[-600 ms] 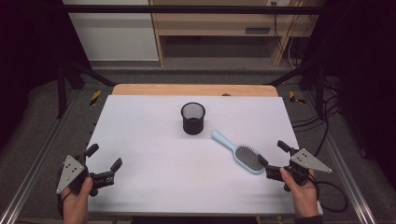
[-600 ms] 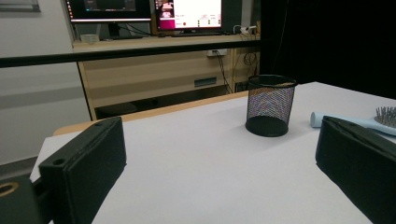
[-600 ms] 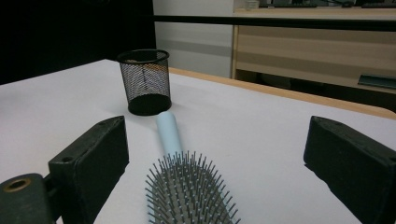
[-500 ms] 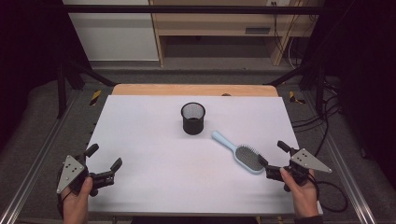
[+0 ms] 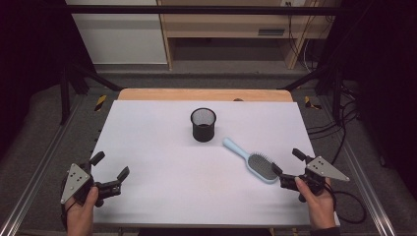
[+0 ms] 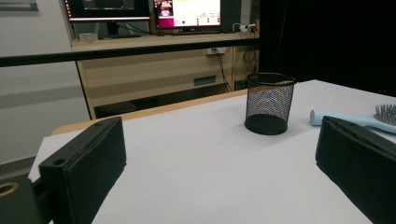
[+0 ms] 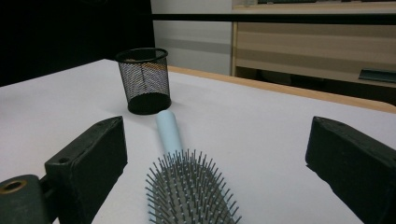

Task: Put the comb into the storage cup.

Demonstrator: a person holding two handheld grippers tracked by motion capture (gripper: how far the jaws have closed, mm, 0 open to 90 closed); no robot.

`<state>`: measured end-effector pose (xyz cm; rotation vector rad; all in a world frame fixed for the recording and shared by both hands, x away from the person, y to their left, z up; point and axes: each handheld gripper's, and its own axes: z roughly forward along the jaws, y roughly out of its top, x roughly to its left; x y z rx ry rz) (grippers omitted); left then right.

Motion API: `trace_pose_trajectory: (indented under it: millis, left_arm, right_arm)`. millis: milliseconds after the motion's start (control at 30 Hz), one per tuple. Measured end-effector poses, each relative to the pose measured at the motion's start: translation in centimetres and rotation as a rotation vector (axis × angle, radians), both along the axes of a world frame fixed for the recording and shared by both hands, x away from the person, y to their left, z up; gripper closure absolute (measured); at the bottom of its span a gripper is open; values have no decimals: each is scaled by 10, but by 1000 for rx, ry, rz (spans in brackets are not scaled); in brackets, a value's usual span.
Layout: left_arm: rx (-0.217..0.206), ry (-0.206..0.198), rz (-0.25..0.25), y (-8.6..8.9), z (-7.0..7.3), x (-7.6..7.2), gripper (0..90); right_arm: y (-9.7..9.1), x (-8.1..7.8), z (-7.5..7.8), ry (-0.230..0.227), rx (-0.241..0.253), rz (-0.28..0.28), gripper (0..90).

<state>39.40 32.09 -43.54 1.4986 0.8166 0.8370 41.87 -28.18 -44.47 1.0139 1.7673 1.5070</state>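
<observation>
A black mesh cup [image 5: 203, 124] stands upright near the middle of the white table [image 5: 147, 132]. A light blue hairbrush [image 5: 251, 161] lies bristles up to its right, handle toward the cup. My right gripper [image 5: 287, 163] is open at the table's near right, jaws just short of the brush head; the right gripper view looks over the brush [image 7: 187, 191] toward the cup [image 7: 144, 80]. My left gripper [image 5: 110, 164] is open at the near left with nothing between its jaws. In the left gripper view the cup [image 6: 269, 102] and the brush handle [image 6: 345, 119] lie ahead.
A wooden strip [image 5: 204, 94] runs along the table's far edge. Beyond it stand a pale cabinet [image 5: 118, 34] and a wooden shelf unit [image 5: 236, 24]. Metal rails [image 5: 34, 172] flank the table, and cables [image 5: 344, 128] lie on the floor at right.
</observation>
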Motion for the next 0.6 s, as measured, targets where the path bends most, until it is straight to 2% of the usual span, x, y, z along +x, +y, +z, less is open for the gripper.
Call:
trace_pose_trajectory:
  millis: [600]
  left_arm:
    - [1, 6, -2, -1, 0, 0, 16]
  right_arm:
    - [5, 1, -1, 27, 2, -18, 53]
